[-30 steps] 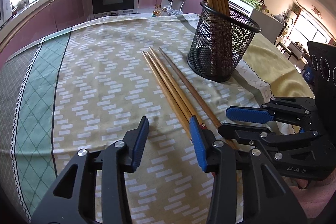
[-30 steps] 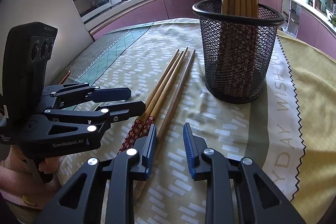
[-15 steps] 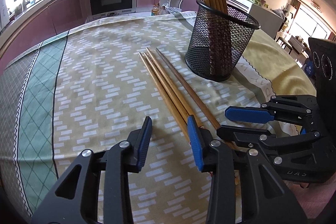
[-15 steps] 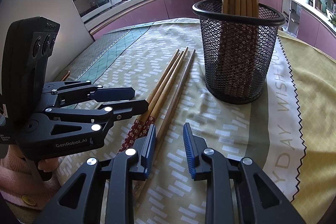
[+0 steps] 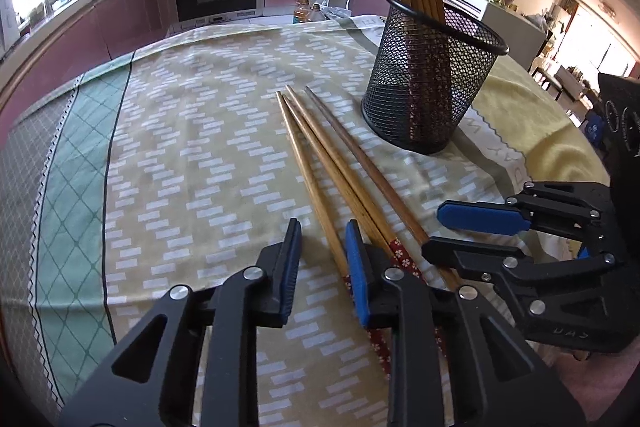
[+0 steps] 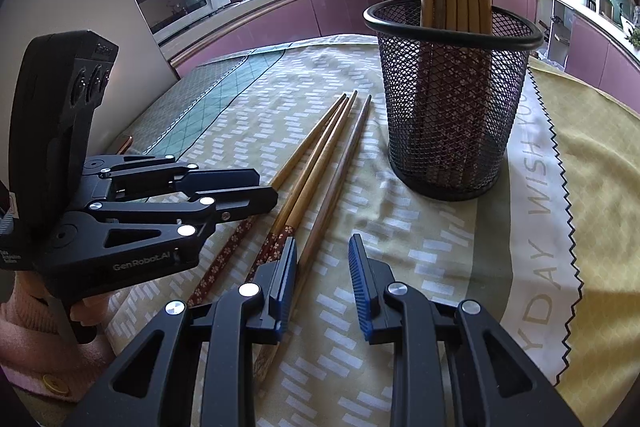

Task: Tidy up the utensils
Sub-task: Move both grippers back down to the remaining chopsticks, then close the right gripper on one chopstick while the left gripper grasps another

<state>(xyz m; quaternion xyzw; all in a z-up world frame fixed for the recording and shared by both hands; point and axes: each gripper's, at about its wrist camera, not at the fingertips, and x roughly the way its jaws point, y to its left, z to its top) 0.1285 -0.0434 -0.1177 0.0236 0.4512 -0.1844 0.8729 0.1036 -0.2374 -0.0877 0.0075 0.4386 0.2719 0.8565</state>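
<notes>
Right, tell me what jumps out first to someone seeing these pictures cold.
The black mesh holder stands upright on the patterned tablecloth, packed with chopsticks. Beside it, three loose chopsticks lie side by side on the cloth. Nearest the cameras, the left gripper and right gripper sit open at their decorated ends.

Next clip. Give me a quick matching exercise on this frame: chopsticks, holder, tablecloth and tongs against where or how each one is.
Column 1:
1. loose chopsticks
2. mesh holder
3. left tongs
4. tablecloth

Column 2:
A. upright, with chopsticks standing in it
B. open, holding nothing
C. lying flat beside the holder
D. spread under everything, with a green border

Pairs: 1-C, 2-A, 3-B, 4-D
</notes>
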